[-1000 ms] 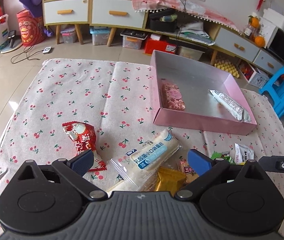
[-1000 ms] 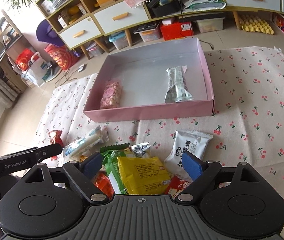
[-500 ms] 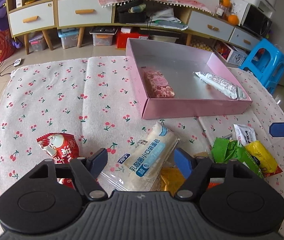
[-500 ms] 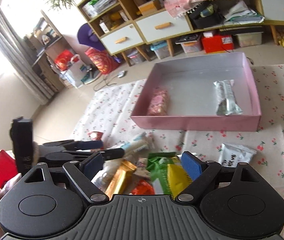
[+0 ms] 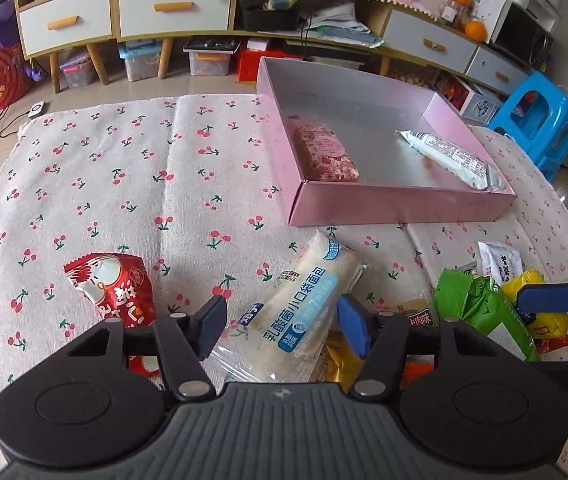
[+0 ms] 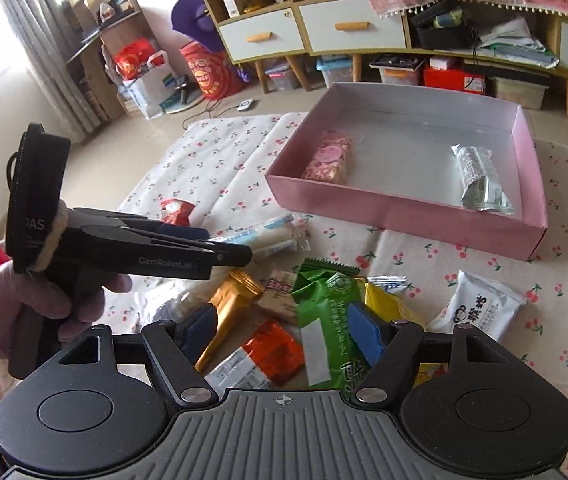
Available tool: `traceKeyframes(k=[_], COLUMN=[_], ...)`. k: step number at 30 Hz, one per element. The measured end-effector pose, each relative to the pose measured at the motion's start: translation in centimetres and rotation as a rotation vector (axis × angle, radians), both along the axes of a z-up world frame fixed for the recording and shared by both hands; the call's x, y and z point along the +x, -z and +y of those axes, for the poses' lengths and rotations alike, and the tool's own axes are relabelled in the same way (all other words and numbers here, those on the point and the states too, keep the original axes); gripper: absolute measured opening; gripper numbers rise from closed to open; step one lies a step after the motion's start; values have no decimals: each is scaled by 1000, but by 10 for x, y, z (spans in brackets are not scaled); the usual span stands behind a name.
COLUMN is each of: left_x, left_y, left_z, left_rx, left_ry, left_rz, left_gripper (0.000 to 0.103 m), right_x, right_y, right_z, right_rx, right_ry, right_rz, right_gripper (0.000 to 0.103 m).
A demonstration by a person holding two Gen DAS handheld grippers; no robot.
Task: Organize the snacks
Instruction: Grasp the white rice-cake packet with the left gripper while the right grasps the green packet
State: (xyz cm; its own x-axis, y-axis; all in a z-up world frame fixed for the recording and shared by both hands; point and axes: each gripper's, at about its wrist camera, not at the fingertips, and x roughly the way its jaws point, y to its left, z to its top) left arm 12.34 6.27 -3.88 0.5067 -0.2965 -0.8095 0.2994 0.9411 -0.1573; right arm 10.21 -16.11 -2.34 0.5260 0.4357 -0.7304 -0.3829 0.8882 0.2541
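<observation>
We have the left gripper [image 5: 280, 326] straddling the bread pack [image 5: 303, 312], and that pack is the one to watch. It lies on the cloth [image 5: 124, 184] just short of the pink box [image 5: 399, 208], its long axis running away from us toward the box's near wall, tilted a little to the right. Our fingers sit either side of its near half — so the squeeze goes across the narrow width, which is what we want. The jaws have just been closing, with the pack between them; they stand about half spread, the right pad at the wrapper's edge, the left one still showing a gap. No pinch yet, as we read it.

Over on the right side of the box's front, the right gripper [image 6: 284, 330] hovers over the heap, jaws also just closing and half spread, the green pack [image 6: 323, 312] and a gold bar [image 6: 228, 308] between the fingers, nothing clamped. The left hand is plainly the nearer one to the bread. Inside the box lie a pink bar [image 5: 325, 152] and a silver pack [image 5: 447, 154].
</observation>
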Motion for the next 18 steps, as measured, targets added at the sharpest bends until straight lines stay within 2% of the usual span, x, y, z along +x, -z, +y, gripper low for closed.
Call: traceKeyframes(k=[5,7,10,16,18], left_x=[-1,-1,-2,-1,0], left_y=[2,3,3,5,4], left_z=[-7,-11,-13,-16,-16], left_rx=[29,44,61,67,63], left_ry=[9,13,16,5,2], left_rz=[-7,-10,-11,0,4], left_gripper=[58,58,58,56,51], right_x=[-4,-5,-5,3,5], right_y=[6,14,27,39,39], right_z=[16,23,29,26,25], right_rx=[-174,-263,-341,-367,-356], right_ry=[-27,-36,-55,-26,-18], right_rz=[-67,-69,-68,-39,-33], right_gripper=[71,71,70,58,55])
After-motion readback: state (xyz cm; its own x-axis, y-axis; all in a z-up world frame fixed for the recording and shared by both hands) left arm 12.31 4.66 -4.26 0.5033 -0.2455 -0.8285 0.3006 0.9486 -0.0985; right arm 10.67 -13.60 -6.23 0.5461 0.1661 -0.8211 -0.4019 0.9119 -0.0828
